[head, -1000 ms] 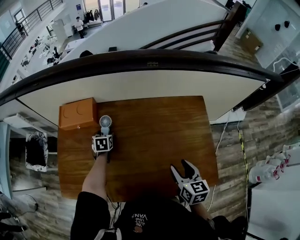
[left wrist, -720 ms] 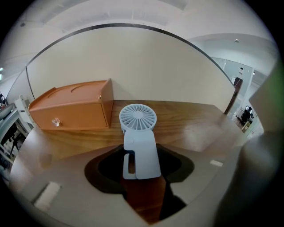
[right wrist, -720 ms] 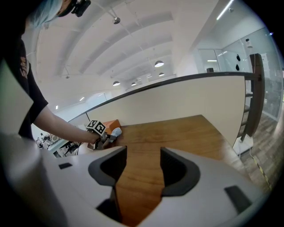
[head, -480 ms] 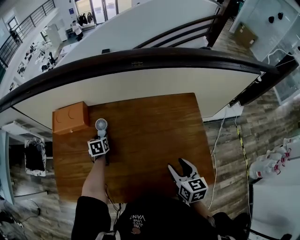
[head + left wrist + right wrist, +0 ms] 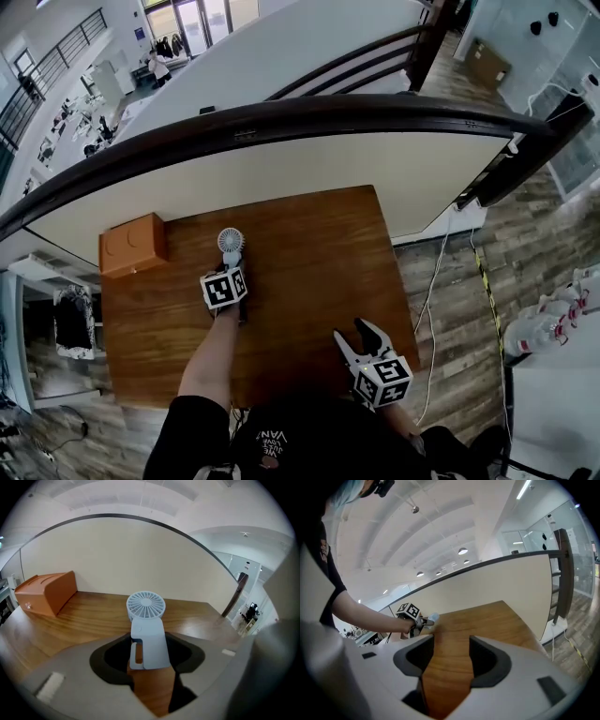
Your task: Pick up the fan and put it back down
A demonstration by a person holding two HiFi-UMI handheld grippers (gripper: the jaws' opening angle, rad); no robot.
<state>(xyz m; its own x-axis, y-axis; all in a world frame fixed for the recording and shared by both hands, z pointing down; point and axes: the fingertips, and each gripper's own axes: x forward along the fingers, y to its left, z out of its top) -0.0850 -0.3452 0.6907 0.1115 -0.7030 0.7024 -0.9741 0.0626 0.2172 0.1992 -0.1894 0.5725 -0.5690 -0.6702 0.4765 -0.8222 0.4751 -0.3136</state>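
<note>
Rightward along the desk (image 5: 309,244) is where the fan (image 5: 230,241) has gone since a second ago: it then sat just beside the orange box (image 5: 131,244), and now a clear strip of bare wood lies between the two. The left gripper (image 5: 232,264) has travelled with it and is clamped on the fan's pale blue handle, one jaw on either side. In the left gripper view the fan stands upright, its round grille on top and facing the camera. Whether the fan's base touches the wood or hangs just above it cannot be made out. The fan is over the far half of the desk, left of its middle, with the orange box well to its left at the far left corner. The person's bare forearm (image 5: 211,361) reaches from the near edge up to the left gripper's marker cube. The right gripper (image 5: 359,337) hovers at the near right part of the desk, well apart from the fan, its jaws standing apart with only wood grain showing between them. Beyond the far edge of the desk rises a cream panel (image 5: 281,169) capped by a dark curved rail (image 5: 281,117). Plank floor (image 5: 450,309) lies to the right.
</note>
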